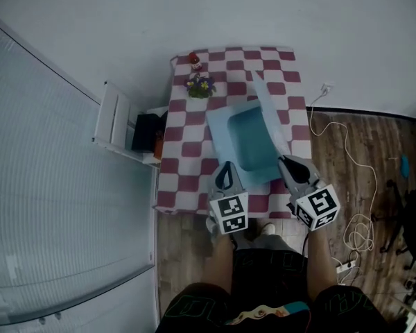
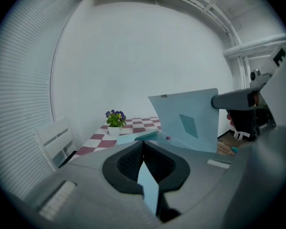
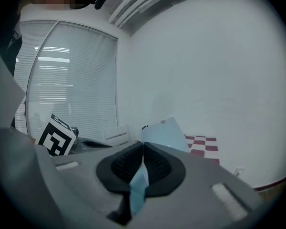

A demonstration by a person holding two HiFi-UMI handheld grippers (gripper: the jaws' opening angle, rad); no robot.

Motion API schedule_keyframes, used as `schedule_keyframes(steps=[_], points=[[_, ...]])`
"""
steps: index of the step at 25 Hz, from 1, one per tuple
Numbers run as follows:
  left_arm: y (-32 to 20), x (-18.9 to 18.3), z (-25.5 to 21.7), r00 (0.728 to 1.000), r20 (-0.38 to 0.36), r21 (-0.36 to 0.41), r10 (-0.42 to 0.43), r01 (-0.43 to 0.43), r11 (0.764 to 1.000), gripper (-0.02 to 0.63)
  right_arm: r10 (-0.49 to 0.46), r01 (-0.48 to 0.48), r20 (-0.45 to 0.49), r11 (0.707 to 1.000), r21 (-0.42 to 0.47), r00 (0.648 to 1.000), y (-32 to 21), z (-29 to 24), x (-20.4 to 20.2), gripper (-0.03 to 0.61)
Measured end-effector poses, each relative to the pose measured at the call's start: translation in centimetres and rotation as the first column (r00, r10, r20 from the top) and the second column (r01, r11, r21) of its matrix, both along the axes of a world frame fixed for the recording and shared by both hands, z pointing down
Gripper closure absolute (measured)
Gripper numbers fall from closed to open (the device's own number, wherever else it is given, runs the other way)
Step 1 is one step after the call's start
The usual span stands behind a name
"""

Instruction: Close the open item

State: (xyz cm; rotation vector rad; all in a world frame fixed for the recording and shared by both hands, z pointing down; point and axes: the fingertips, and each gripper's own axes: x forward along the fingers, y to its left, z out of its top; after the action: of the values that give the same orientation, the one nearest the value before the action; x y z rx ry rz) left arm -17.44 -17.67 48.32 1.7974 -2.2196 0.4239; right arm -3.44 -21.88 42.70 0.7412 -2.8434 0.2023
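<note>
The table carries the box on its 5 o'clock portion, clear of the flower pot at 11 o'clock. The lid stands raised along the box's 3 o'clock edge. My left gripper is clamped on the box's near rim at 7 o'clock. My right gripper is clamped on the lid's near corner at 5 o'clock. Step in hand, as I judge it: closing. Next move: brace the base, swing the lid over toward 9 o'clock, lower it flat.
</note>
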Motion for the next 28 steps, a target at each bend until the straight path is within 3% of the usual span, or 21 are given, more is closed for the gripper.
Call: schedule_keyframes(steps=[12, 28], points=[[2.9, -6.5, 2.2, 0.994, -0.038, -0.055, -0.106, 0.103, 0.993, 0.604, -0.219, 0.207, -0.115, 0.972, -0.107, 0.969, 4.3, 4.8, -8.7, 0.565], [6.2, -10.2, 6.8, 0.984, -0.096, -0.164, -0.152, 0.135, 0.977, 0.604, -0.321, 0.253, -0.265, 0.932, -0.261, 0.909, 7.3, 12.8, -12.8, 0.552]])
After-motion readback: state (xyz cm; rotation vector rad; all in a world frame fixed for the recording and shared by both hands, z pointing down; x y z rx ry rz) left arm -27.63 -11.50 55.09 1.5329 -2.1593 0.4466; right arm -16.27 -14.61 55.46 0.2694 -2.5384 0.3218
